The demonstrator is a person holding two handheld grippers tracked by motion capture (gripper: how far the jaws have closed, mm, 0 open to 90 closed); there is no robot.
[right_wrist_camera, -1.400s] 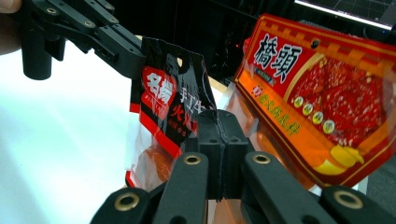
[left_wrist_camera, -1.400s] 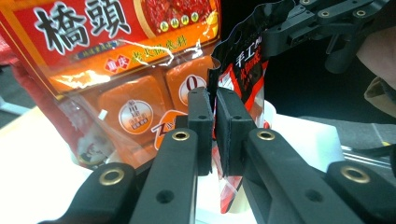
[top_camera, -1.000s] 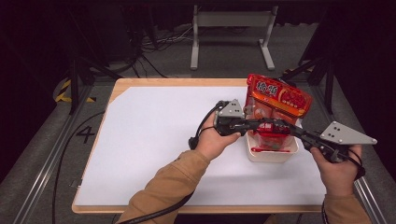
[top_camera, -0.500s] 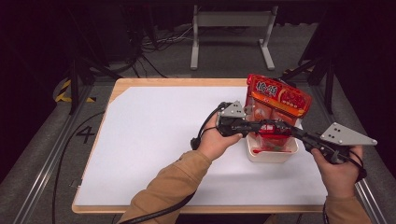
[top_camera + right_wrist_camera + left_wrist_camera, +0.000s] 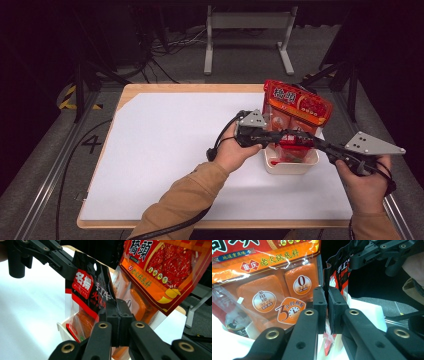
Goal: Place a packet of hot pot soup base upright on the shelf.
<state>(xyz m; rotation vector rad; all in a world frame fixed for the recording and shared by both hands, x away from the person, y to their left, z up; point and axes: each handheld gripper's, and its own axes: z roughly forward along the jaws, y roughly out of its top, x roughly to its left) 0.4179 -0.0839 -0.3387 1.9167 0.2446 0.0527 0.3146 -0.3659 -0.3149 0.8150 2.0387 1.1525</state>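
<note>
High view: both grippers, left [image 5: 270, 137] and right [image 5: 305, 142], are pinching one black-red sauce packet [image 5: 90, 292] (jaws clamped on opposite edges) above the white tub [image 5: 291, 164]; next, probably pulling apart to tear it.

Glossy plastic packet [image 5: 297, 107], white plastic tub [image 5: 291, 165] — matt paper sheet [image 5: 165, 150]

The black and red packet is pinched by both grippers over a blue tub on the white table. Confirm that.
Wrong on the tub's colour: the tub is white, as the high view shows. The rest stands: the left gripper and the right gripper both pinch the black and red packet, above the tub on the white table.
</note>
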